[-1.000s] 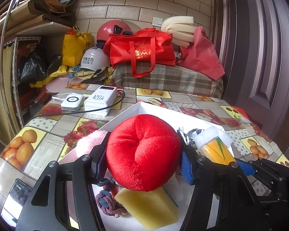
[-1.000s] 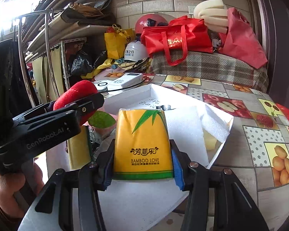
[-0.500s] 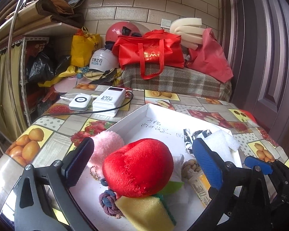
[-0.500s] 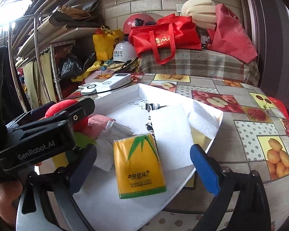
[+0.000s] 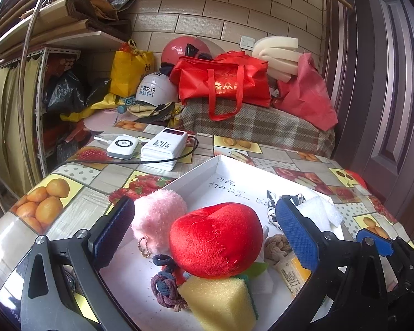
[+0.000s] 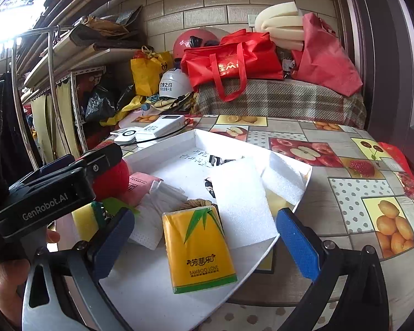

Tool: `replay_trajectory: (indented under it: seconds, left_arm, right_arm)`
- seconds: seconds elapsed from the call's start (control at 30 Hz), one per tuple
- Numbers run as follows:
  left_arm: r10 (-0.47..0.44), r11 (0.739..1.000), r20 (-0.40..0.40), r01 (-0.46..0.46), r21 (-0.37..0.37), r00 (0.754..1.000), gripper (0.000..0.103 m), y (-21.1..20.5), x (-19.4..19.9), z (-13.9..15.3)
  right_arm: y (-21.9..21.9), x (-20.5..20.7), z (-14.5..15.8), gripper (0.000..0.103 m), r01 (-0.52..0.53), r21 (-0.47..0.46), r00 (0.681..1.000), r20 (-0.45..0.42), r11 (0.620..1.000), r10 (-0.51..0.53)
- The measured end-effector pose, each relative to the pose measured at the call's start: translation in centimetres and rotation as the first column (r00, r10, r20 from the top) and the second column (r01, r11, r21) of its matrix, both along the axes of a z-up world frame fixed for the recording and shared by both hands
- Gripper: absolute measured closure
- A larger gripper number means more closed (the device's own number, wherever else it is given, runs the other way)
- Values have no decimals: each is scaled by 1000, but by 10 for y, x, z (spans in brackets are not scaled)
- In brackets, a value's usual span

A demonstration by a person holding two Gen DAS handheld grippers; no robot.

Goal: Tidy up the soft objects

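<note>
A red plush (image 5: 216, 241) lies in the white tray (image 5: 204, 169), resting on a yellow sponge (image 5: 220, 302). A pink pompom (image 5: 158, 219) and a knotted rope toy (image 5: 165, 289) lie beside it. My left gripper (image 5: 205, 233) stands open around the plush, pads apart from it. In the right wrist view a yellow tissue pack (image 6: 198, 248) lies flat in the white tray (image 6: 162, 149), next to white foam sheets (image 6: 241, 201). My right gripper (image 6: 205, 242) is open on either side of the pack without touching. The left gripper's body (image 6: 49, 193) shows at the left.
Two white power banks (image 5: 162, 147) with a black cable sit on the fruit-print tablecloth (image 5: 49, 193) behind the tray. Red bags (image 5: 223, 82), helmets and foam rolls pile on a plaid bench at the back. A metal shelf (image 5: 41, 96) stands left, a door right.
Both grippers opened wide. The red plush dropped from the left jaws onto the sponge, and the tissue pack fell from the right jaws to lie flat in the tray.
</note>
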State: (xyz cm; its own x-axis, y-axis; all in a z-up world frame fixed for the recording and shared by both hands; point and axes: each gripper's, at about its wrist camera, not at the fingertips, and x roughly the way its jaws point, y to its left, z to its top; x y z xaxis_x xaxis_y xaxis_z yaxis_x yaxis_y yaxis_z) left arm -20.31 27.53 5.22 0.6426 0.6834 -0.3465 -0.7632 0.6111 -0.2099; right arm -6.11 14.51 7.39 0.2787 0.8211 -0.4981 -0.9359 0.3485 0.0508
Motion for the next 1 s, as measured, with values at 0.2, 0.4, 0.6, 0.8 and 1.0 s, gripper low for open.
replay_trajectory:
  seconds: [0.2, 0.4, 0.6, 0.8, 1.0]
  left_arm:
    - [8, 1000, 22, -8, 15, 1000, 0, -5, -6, 1]
    - [-22, 1000, 13, 22, 10, 1000, 0, -17, -12, 0]
    - [-36, 999, -49, 37, 30, 998, 0, -36, -10, 1]
    - [-54, 997, -102, 60, 54, 993, 0, -59, -9, -1]
    - [-61, 996, -139, 69, 56, 988, 0, -80, -12, -3]
  right_arm:
    - [-11, -1, 4, 0, 31, 54, 999, 16, 998, -32]
    - [-23, -4, 8, 0, 38, 106, 998, 37, 994, -43]
    - [-34, -12, 9, 0, 29, 111, 997, 66, 993, -37]
    - [-52, -1, 6, 0, 123, 86, 992, 17, 989, -125]
    - [-72, 6, 5, 0, 159, 92, 987, -27, 983, -157]
